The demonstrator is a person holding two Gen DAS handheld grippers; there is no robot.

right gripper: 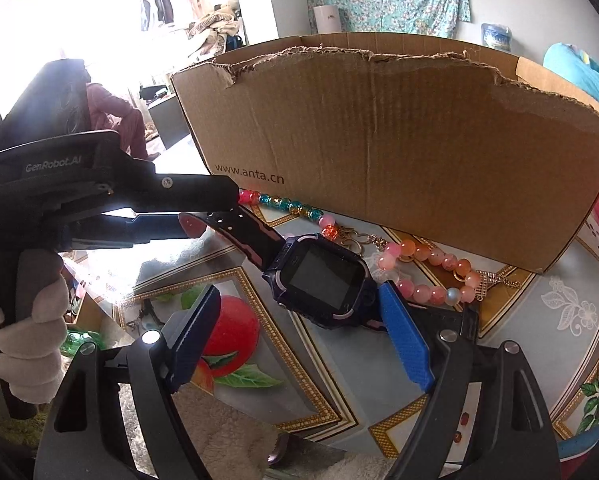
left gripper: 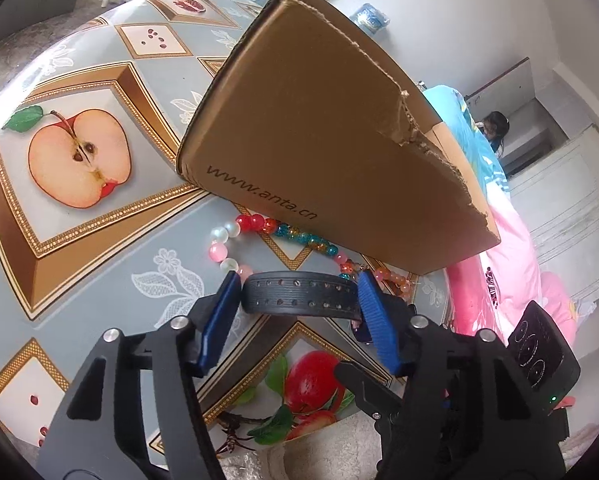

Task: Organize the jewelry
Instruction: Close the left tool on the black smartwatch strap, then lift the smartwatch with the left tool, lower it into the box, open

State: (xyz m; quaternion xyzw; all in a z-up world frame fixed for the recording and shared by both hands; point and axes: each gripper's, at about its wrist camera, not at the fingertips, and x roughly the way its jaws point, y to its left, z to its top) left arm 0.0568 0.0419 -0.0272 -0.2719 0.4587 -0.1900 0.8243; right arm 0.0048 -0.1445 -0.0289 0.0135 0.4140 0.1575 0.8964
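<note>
My left gripper (left gripper: 297, 294) is shut on the black perforated strap (left gripper: 299, 292) of a dark smartwatch. In the right wrist view the left gripper (right gripper: 219, 216) comes in from the left and holds the strap end, and the watch face (right gripper: 319, 278) hangs just above the table. My right gripper (right gripper: 299, 308) is open, its blue fingers (right gripper: 405, 340) on either side of the watch face, not touching. A colourful bead bracelet (left gripper: 295, 236) and a pink and orange bead bracelet (right gripper: 435, 276) lie on the table against the cardboard box (right gripper: 399, 148).
The open, torn-edged box (left gripper: 319, 140) stands on a fruit-patterned tablecloth (left gripper: 79, 160). Small gold jewelry pieces (right gripper: 495, 280) lie by the box's right corner. Pink and blue bedding (left gripper: 499, 272) lies past the table's right edge.
</note>
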